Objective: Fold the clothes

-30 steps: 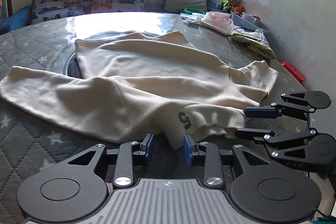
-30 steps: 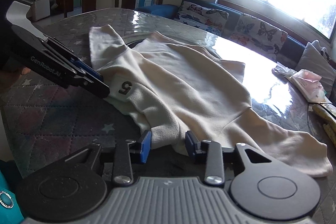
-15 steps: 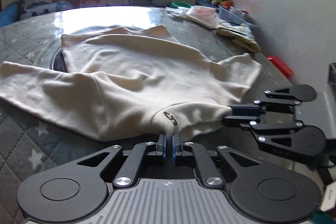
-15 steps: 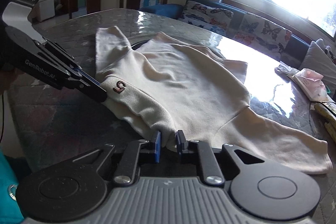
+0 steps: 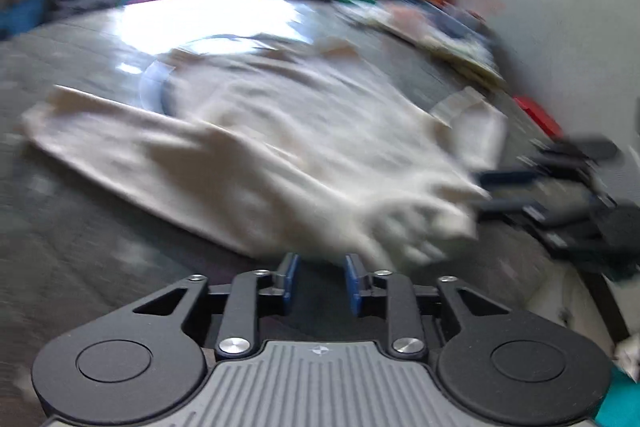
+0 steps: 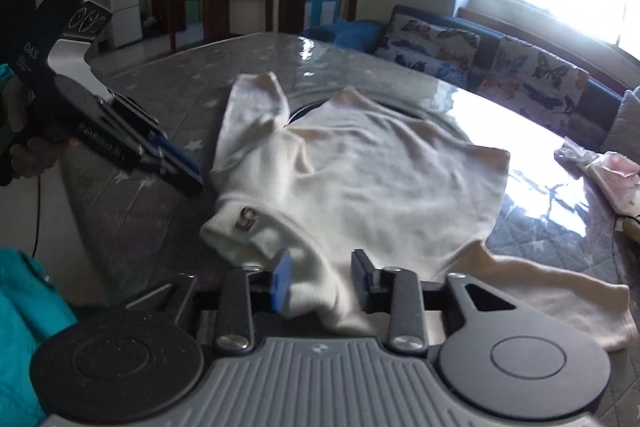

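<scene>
A cream sweater (image 6: 380, 179) lies spread on the grey quilted table (image 6: 256, 63). Its collar, marked with a brown "5" (image 6: 246, 219), is bunched at the near edge. My right gripper (image 6: 322, 281) is open, and a fold of the sweater lies loose in the gap between its fingers. The left wrist view is motion-blurred. In it my left gripper (image 5: 320, 279) is open and holds nothing, with the sweater (image 5: 300, 131) just ahead of its fingertips. Seen from the right wrist, the left gripper (image 6: 180, 171) hangs left of the collar, clear of the cloth. The right gripper (image 5: 500, 191) shows blurred at the sweater's right.
A sofa with butterfly cushions (image 6: 532, 75) runs behind the table under a bright window. Bags and packets (image 6: 608, 171) sit on the table's far right side. A red object (image 5: 538, 115) lies near the wall. A teal sleeve (image 6: 24, 307) is at lower left.
Both grippers were shut on the collar half a second ago and are open now. The collar has dropped onto the table. The left gripper has pulled away to the left.
</scene>
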A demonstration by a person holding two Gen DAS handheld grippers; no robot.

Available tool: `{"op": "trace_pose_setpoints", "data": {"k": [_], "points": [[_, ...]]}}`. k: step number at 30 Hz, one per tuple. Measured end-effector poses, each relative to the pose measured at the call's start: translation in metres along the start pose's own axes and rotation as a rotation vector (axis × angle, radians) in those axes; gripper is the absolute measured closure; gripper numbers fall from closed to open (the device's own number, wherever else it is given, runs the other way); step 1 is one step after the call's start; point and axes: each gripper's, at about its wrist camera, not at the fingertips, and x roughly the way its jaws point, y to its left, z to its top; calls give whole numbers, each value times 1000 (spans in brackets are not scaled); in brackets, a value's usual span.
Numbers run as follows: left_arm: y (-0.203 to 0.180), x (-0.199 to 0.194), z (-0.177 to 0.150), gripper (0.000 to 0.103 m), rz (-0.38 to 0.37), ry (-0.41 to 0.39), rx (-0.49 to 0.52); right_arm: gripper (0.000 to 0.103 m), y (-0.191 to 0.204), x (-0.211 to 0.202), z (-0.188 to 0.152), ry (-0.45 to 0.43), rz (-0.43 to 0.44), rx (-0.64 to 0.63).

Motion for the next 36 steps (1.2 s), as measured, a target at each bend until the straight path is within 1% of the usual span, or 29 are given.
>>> {"op": "trace_pose_setpoints", "data": {"k": [2, 3, 4, 6, 7, 9, 12, 16, 19, 21, 22, 23, 25, 30, 34, 35, 36], "points": [[29, 0, 13, 62, 123, -54, -84, 63, -2, 10, 1, -2, -16, 23], [44, 0, 20, 60, 186, -79, -121, 62, -4, 15, 1, 4, -19, 37], [57, 2, 26, 57, 252, -98, -148, 59, -6, 21, 0, 9, -23, 52], [85, 7, 37, 57, 378, -135, -201, 59, -7, 31, -2, 20, -27, 71], [98, 10, 42, 56, 420, -147, -225, 58, -8, 36, -4, 26, -28, 77], [124, 18, 52, 55, 480, -162, -283, 57, -6, 42, -5, 30, -38, 76], [154, 32, 65, 55, 527, -170, -344, 55, -4, 48, -6, 34, -46, 73], [175, 50, 75, 55, 554, -172, -372, 52, -1, 49, -6, 34, -51, 58], [178, 59, 79, 56, 564, -172, -364, 48, 0, 50, -5, 33, -52, 59], [177, 63, 79, 66, 576, -178, -357, 47, 0, 50, -4, 33, -52, 59], [176, 62, 79, 79, 566, -183, -357, 47, 0, 50, -4, 32, -53, 60], [175, 61, 78, 90, 558, -185, -362, 47, 0, 50, -4, 32, -53, 61], [174, 54, 76, 97, 562, -191, -369, 47, 0, 50, -4, 28, -56, 63], [167, 8, 58, 99, 562, -245, -411, 46, -1, 46, -5, 26, -51, 60], [149, -47, 33, 99, 541, -304, -452, 45, -2, 43, -6, 24, -48, 58], [146, -58, 26, 99, 539, -309, -460, 45, -2, 43, -6, 23, -47, 57], [147, -61, 20, 99, 549, -297, -466, 45, -3, 42, -6, 23, -46, 57]]}}
